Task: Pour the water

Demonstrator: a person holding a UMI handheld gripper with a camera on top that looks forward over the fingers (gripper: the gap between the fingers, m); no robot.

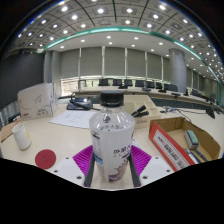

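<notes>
The gripper (112, 160) was closed on a clear plastic water bottle (111, 146) with a white label printed in red. Both fingers pressed against the bottle's lower body, and the magenta pads (82, 158) showed on either side of it. The bottle stood upright between the fingers and hid the tabletop directly ahead. Its shoulder narrowed to a short neck at the top; whether a cap was fitted could not be determined.

The light wooden tabletop (62, 138) extended beyond the gripper. To the left of the fingers, a round red disc (45, 158) lay flat on the tabletop. Further left, a white cylindrical cup (21, 136) stood upright, apart from the disc. Beyond these, a white cardboard box (37, 101) rested on the tabletop, with sheets of white paper (72, 118) lying just to its right.

To the right of the bottle, a red and white rectangular box (177, 143) lay on the tabletop, angled away from the gripper. A black object (111, 100) sat behind the bottle, near the far edge of the tabletop; its type could not be identified.

The background showed an office room with rows of desks, windows with blinds, and recessed ceiling lights.
</notes>
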